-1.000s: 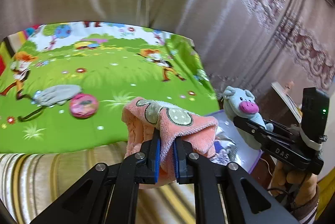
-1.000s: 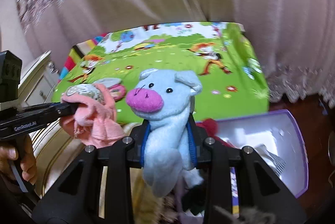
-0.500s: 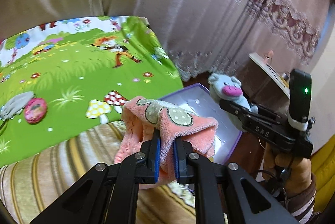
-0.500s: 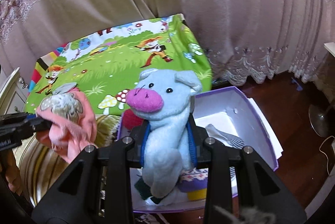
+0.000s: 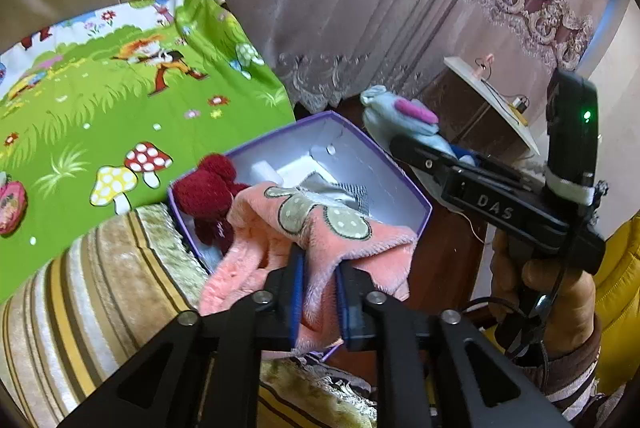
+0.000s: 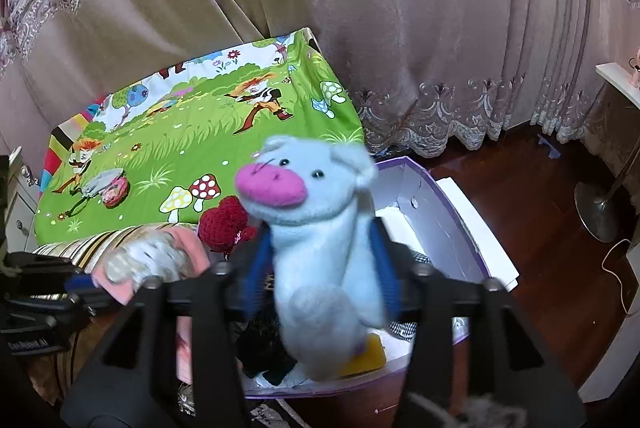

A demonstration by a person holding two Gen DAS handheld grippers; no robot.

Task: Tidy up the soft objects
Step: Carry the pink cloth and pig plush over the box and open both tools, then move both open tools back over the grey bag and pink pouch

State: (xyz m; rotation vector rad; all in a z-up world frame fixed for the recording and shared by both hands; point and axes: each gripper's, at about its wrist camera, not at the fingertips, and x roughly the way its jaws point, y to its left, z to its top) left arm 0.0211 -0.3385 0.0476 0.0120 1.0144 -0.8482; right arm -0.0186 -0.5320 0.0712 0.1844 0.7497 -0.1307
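Observation:
My left gripper (image 5: 319, 270) is shut on a pink fleece cloth (image 5: 316, 228) with a grey flower patch, held over the near edge of a purple box (image 5: 400, 172) with a white inside. My right gripper (image 6: 318, 268) holds a light blue plush pig (image 6: 316, 228) with a pink snout above the same box (image 6: 452, 212); its fingers (image 6: 382, 270) look blurred and parted. The pig (image 5: 404, 120) and right gripper (image 5: 404, 144) also show in the left wrist view, above the box's far right rim. A dark red knitted item (image 5: 210, 188) and striped cloth lie in the box.
The box stands on a dark wood floor (image 6: 540, 196) beside a bed with a green cartoon sheet (image 5: 100, 108) and striped side (image 5: 80, 308). A pink round toy and grey cloth (image 6: 106, 186) lie on the sheet. Curtains (image 6: 400, 28) hang behind. A lamp base (image 6: 600, 208) is at the right.
Both grippers have swung right, away from the bed and down over the box. The right gripper's fingers look blurred and wider apart around the pig.

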